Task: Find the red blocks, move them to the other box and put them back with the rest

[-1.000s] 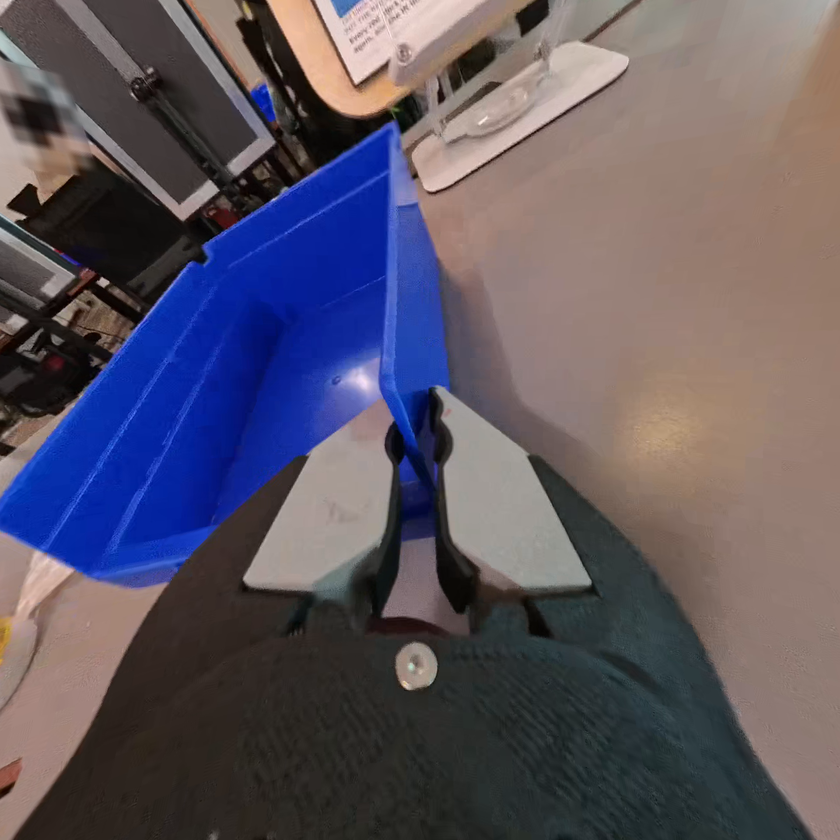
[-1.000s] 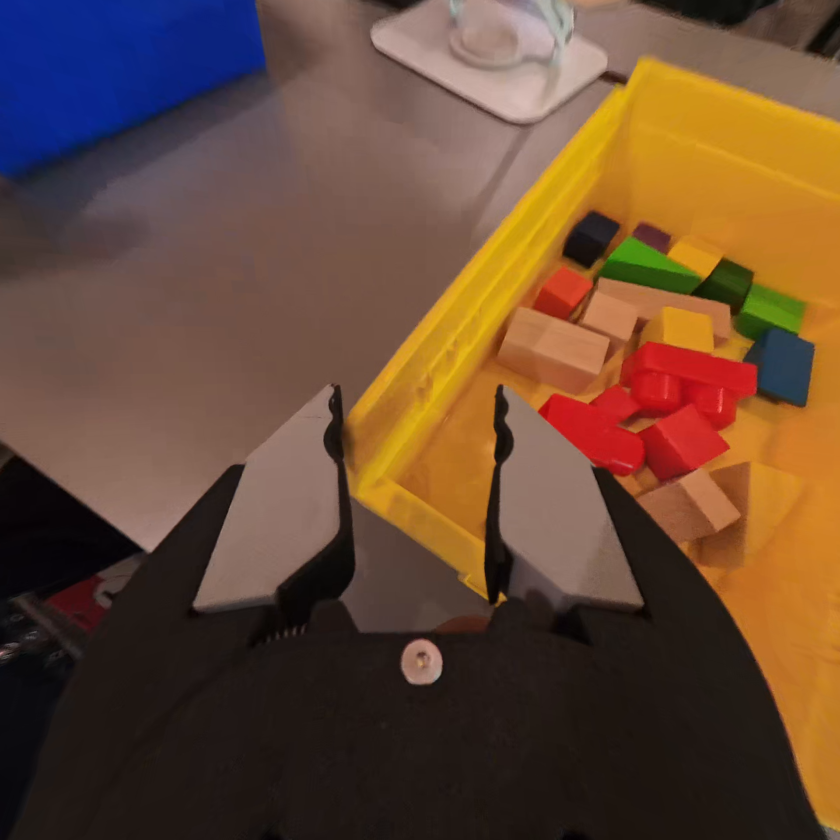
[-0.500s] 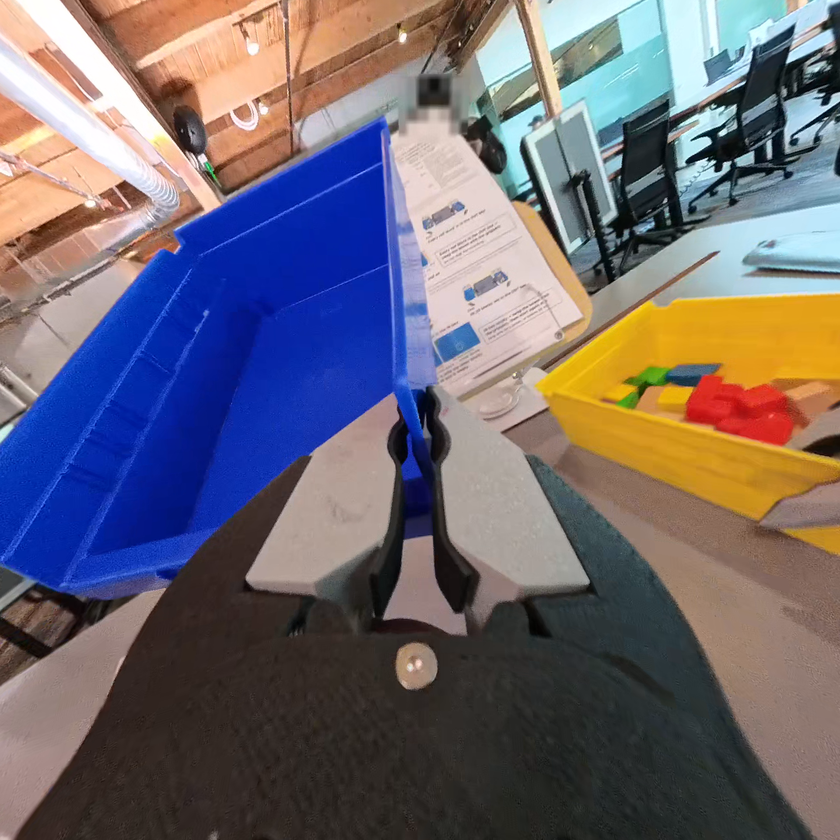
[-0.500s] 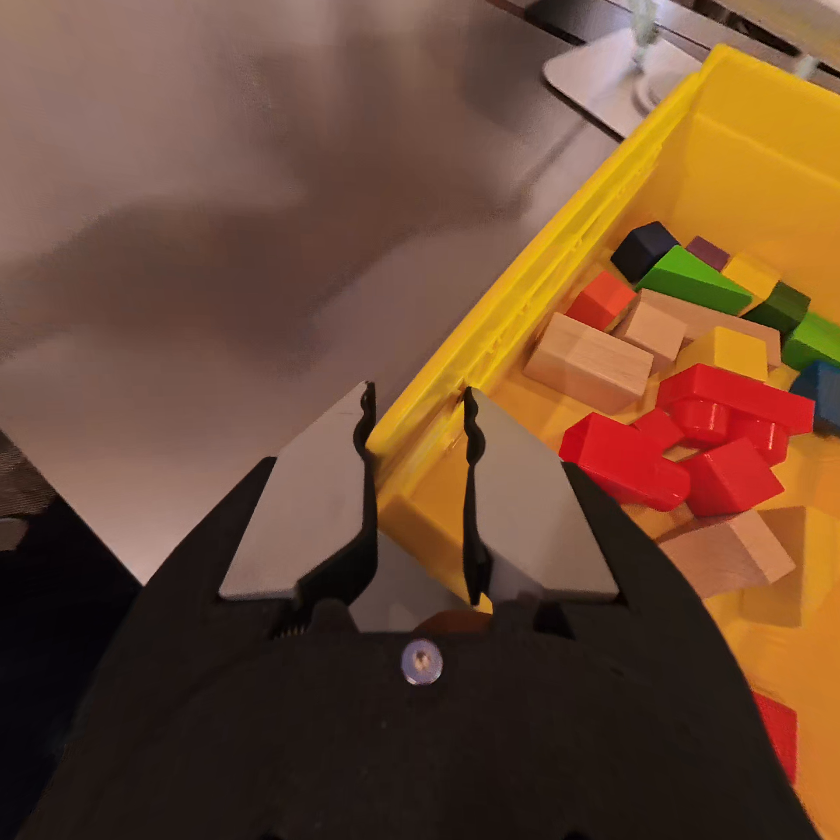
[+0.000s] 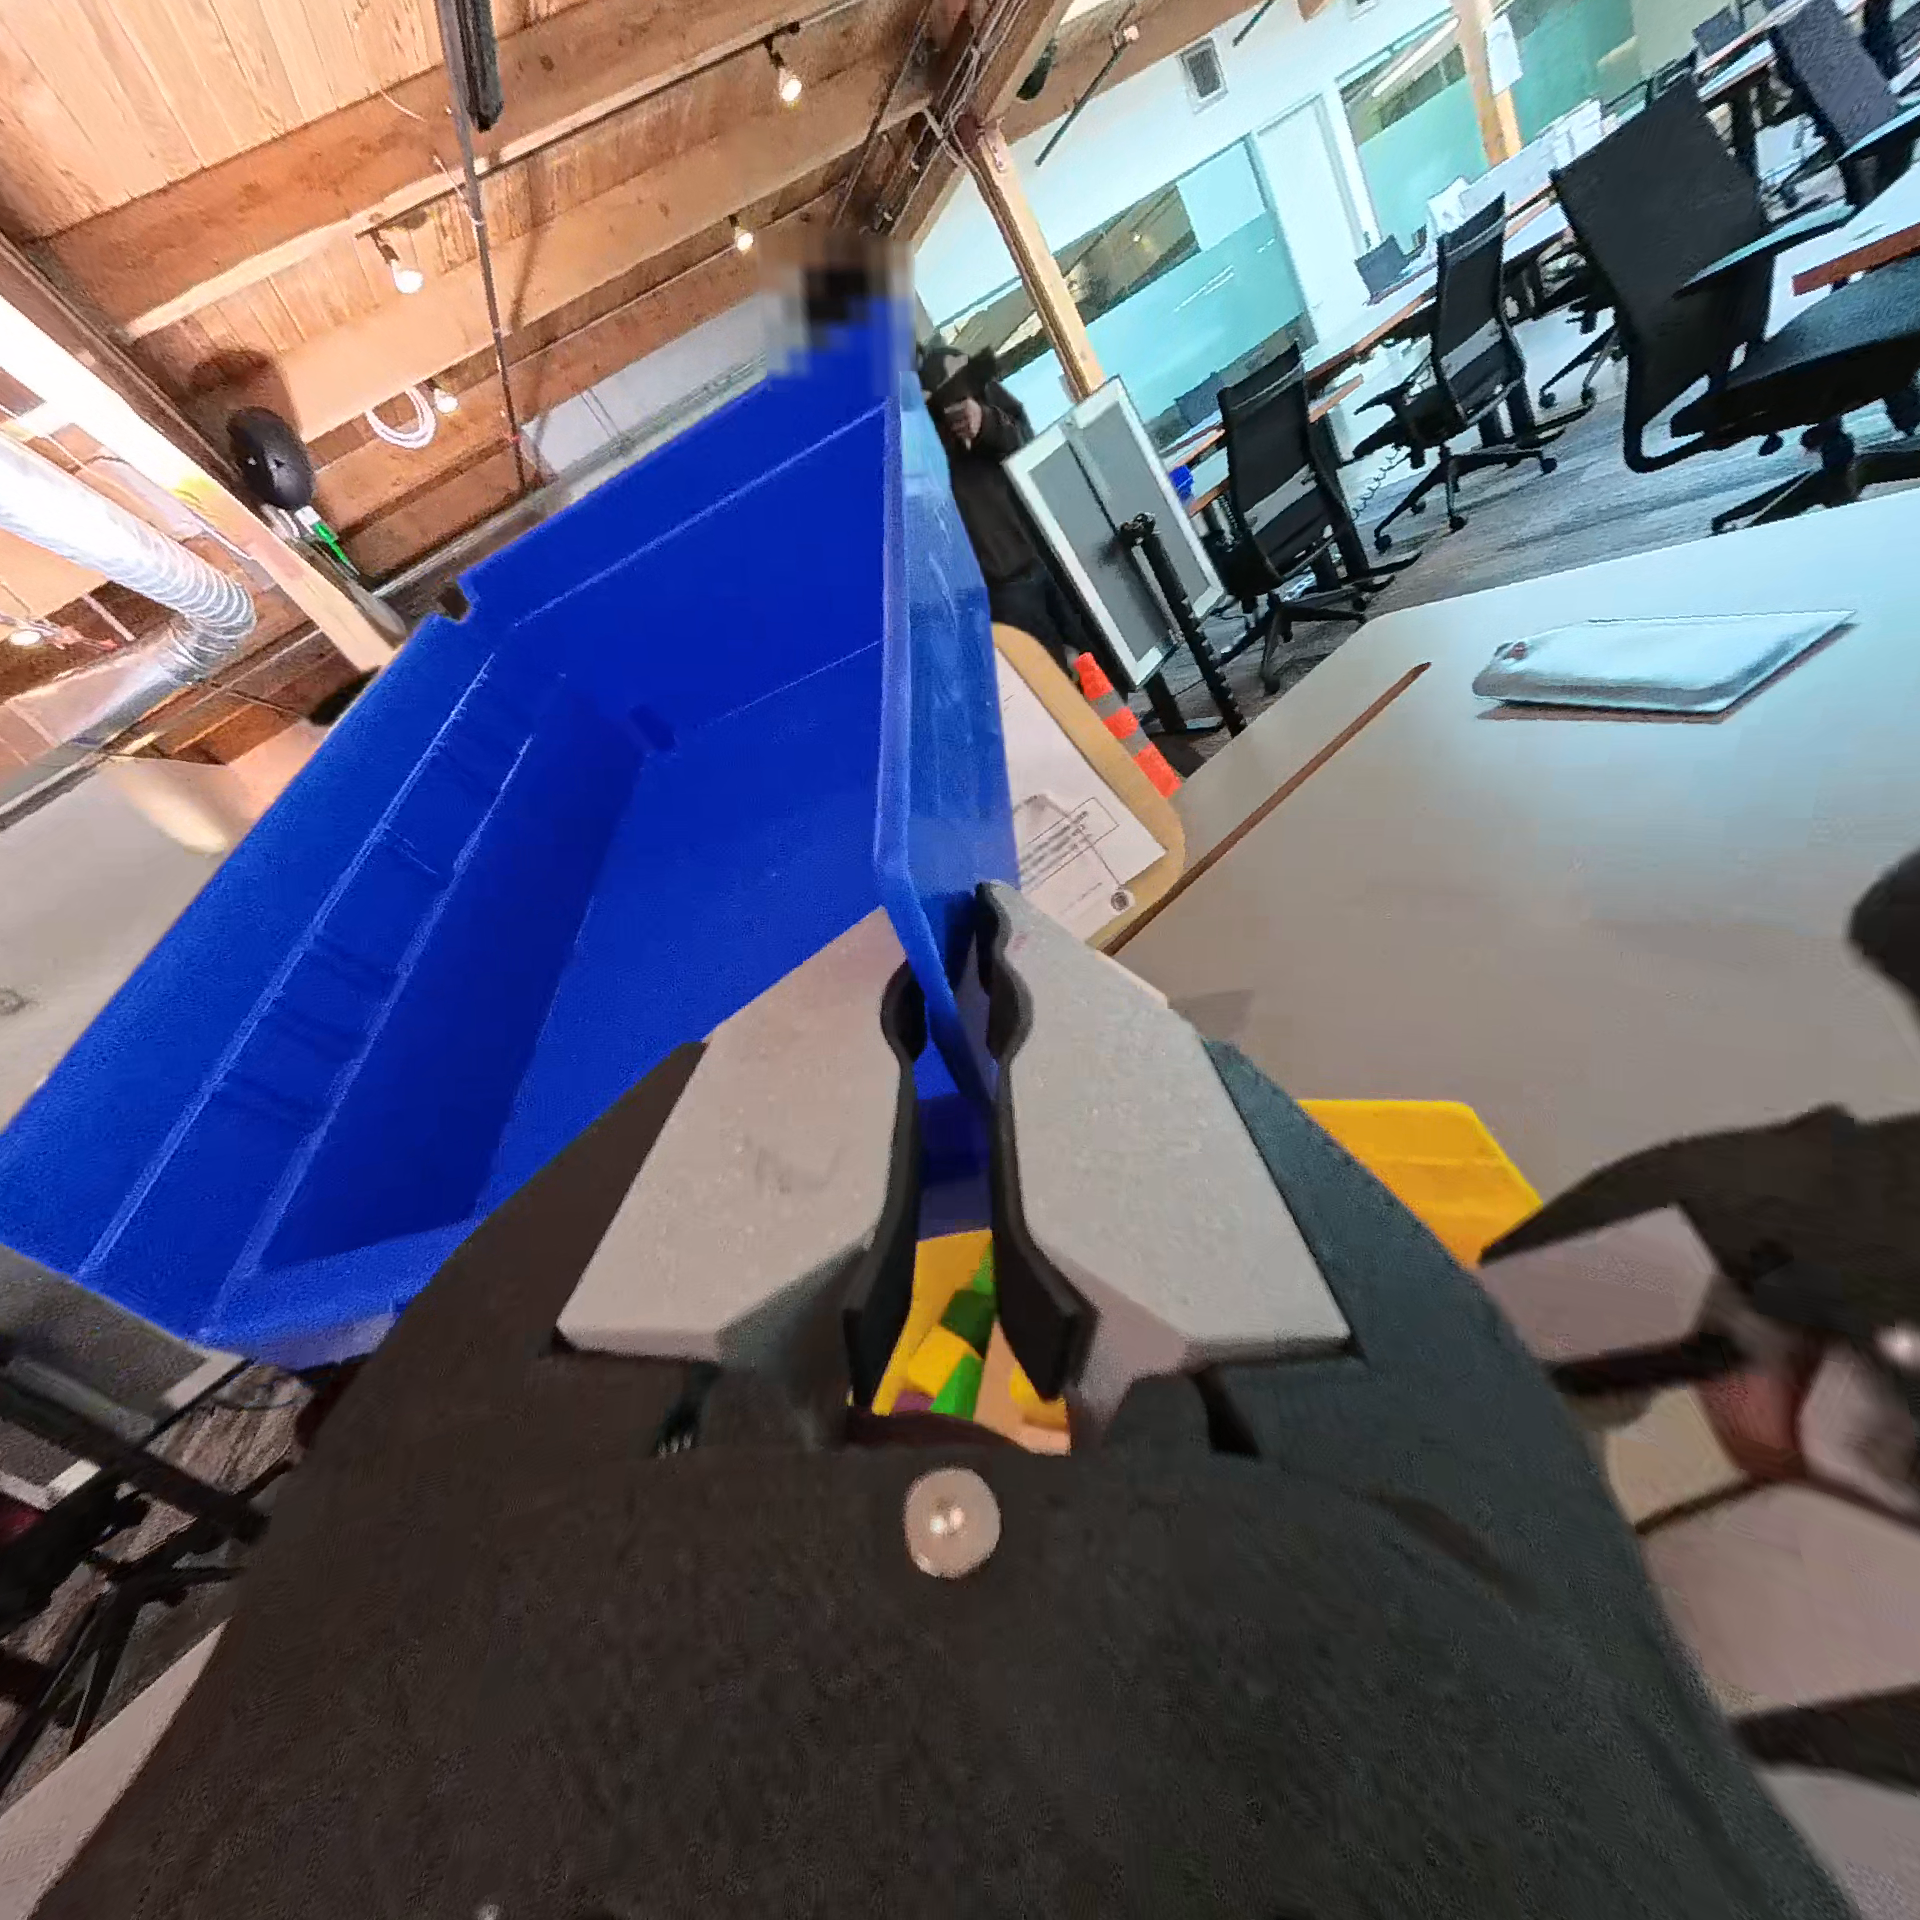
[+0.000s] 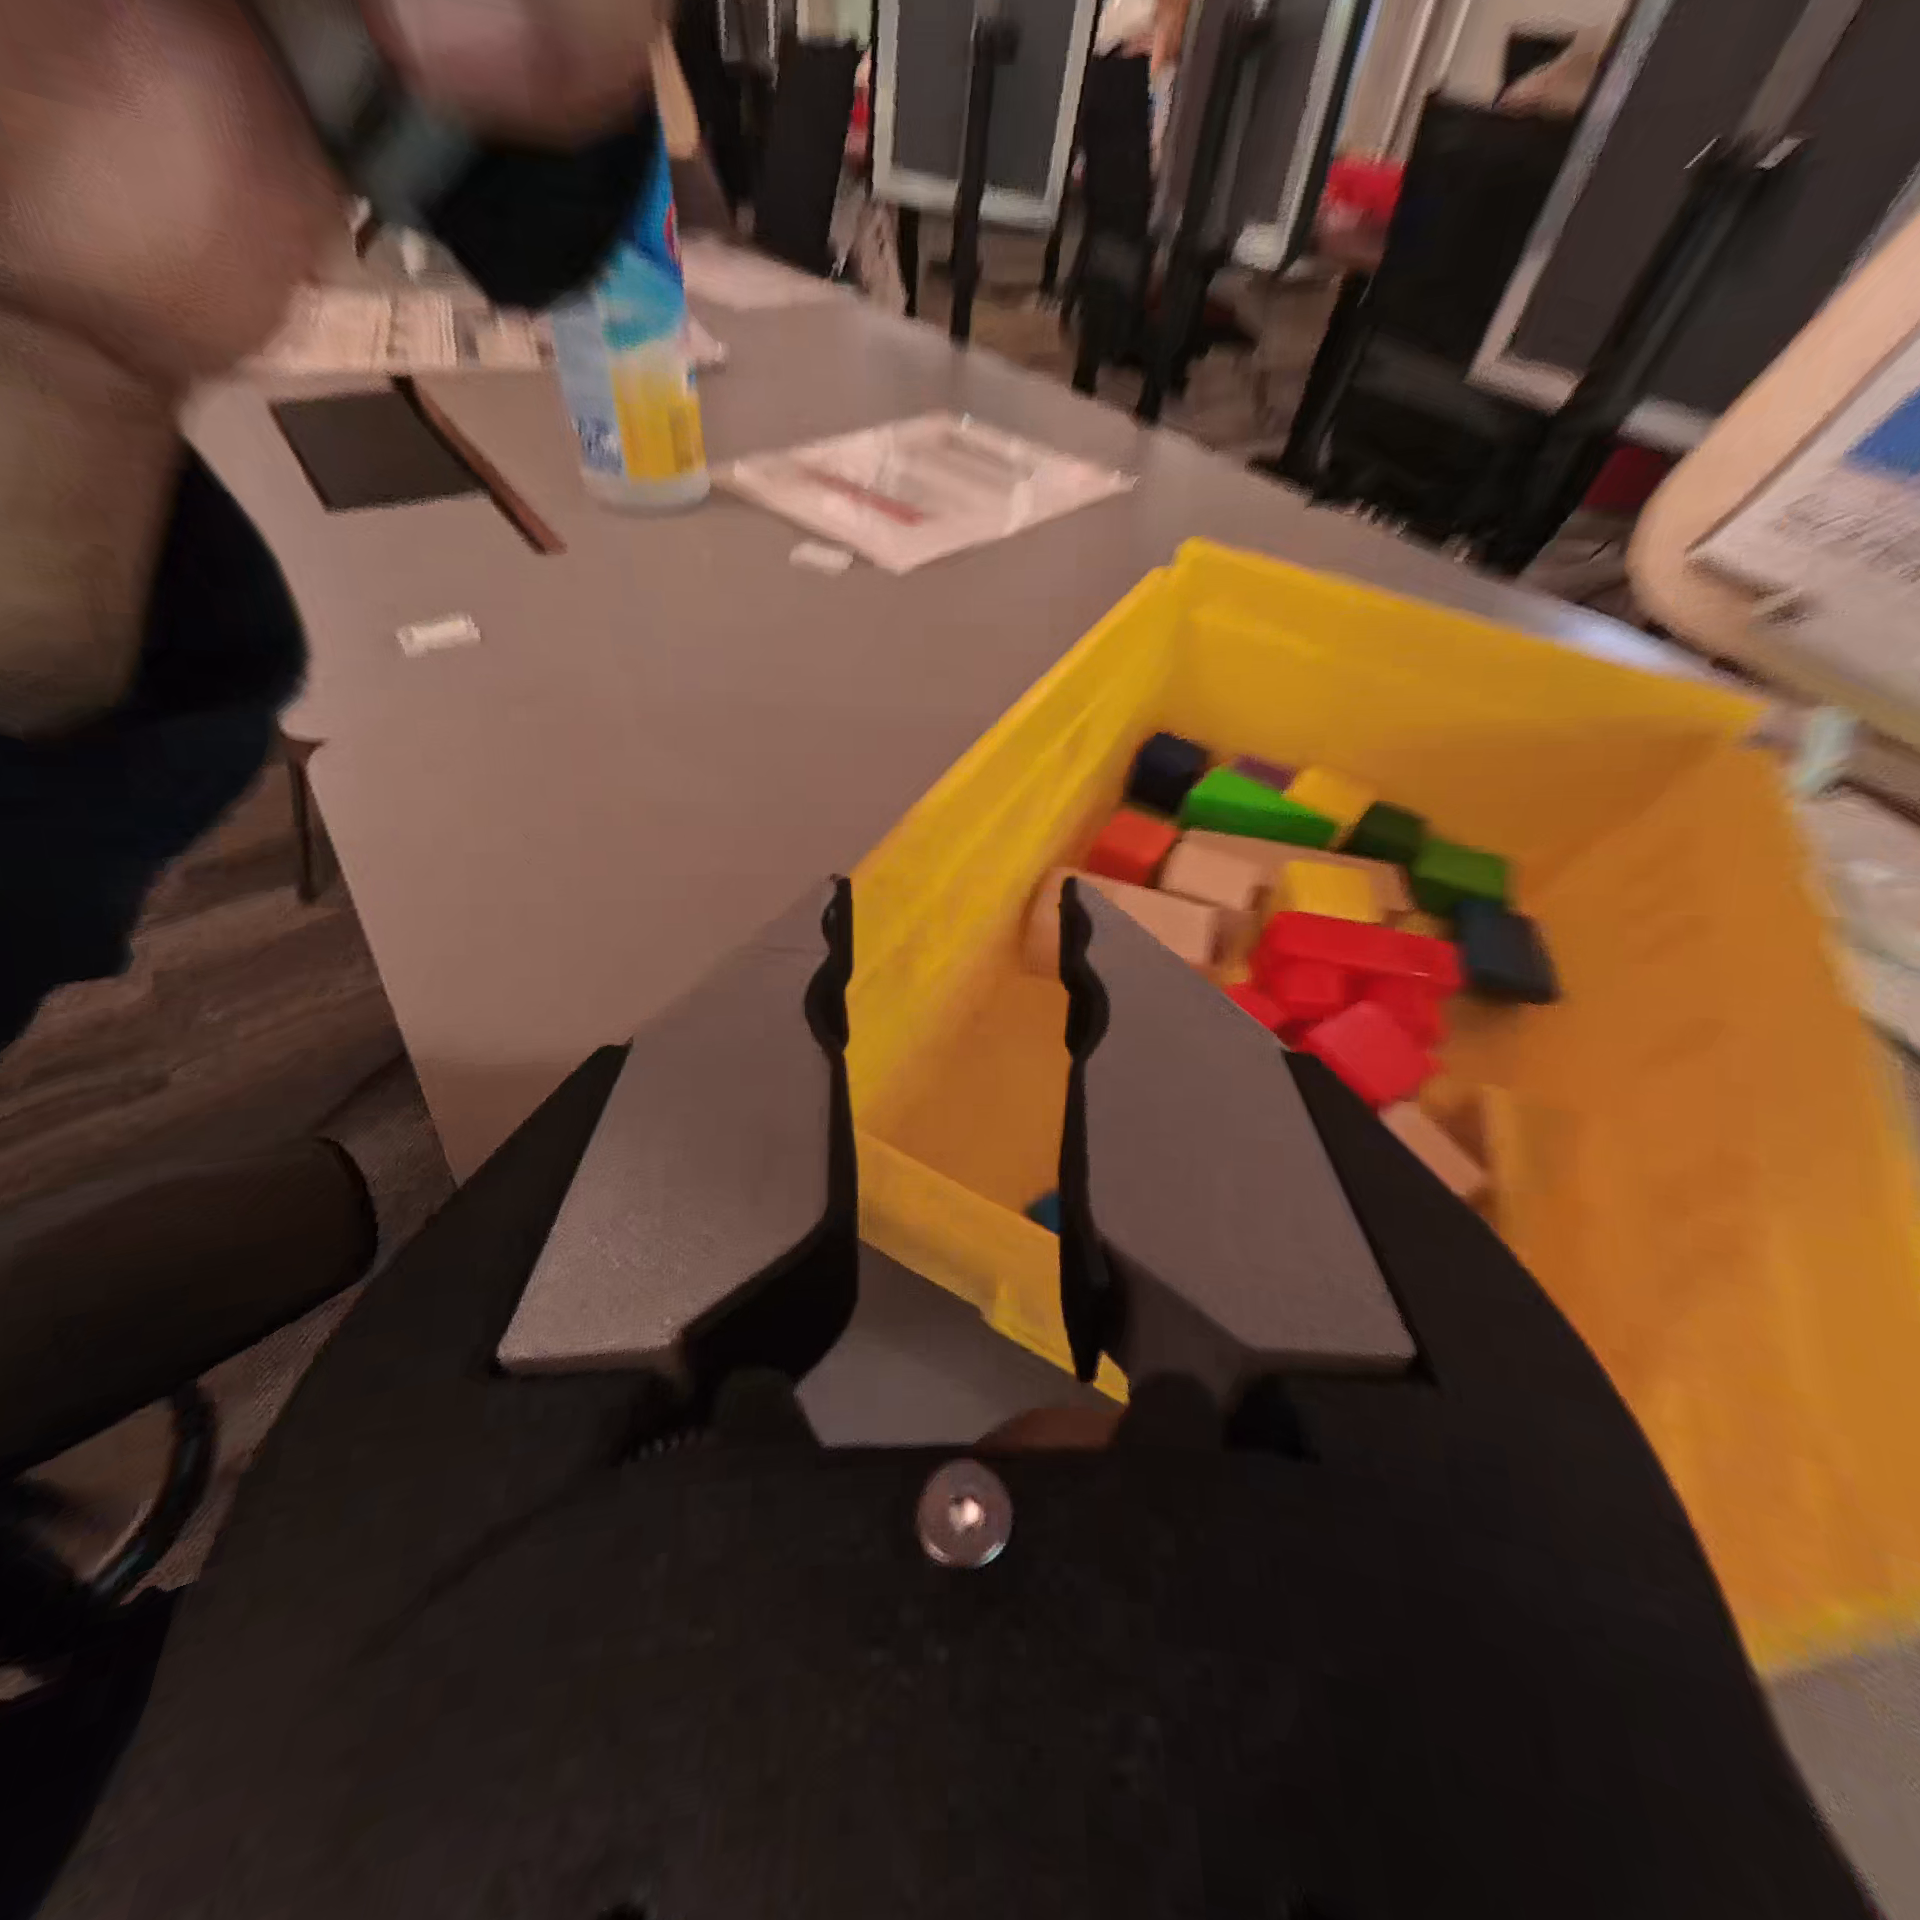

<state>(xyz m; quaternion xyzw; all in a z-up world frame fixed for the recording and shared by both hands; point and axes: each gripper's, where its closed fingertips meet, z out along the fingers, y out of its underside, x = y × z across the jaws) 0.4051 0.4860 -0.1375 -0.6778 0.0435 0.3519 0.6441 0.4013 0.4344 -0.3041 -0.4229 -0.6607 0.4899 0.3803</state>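
Note:
My left gripper [image 5: 951,971] is shut on the side wall of the blue box [image 5: 623,883] and holds it tilted in the air; the part of its inside that shows is bare. Below it, the yellow box [image 5: 1403,1164] and a few coloured blocks [image 5: 961,1340] show between my left fingers. My right gripper [image 6: 951,935] is shut on the near corner wall of the yellow box [image 6: 1455,644], one finger outside and one inside. Several red blocks [image 6: 1351,966] lie in it among green, yellow, blue and plain wooden ones.
The grey table [image 6: 623,748] carries a bottle [image 6: 634,416], papers [image 6: 925,483] and a flat grey device [image 5: 1652,660]. A blurred hand [image 6: 156,208] is at the top left. A sign board [image 5: 1070,821] and office chairs stand beyond the table.
My left gripper lifted the blue box off the table and brought it over the yellow box. My right gripper closed on the yellow box's corner and swung round with it.

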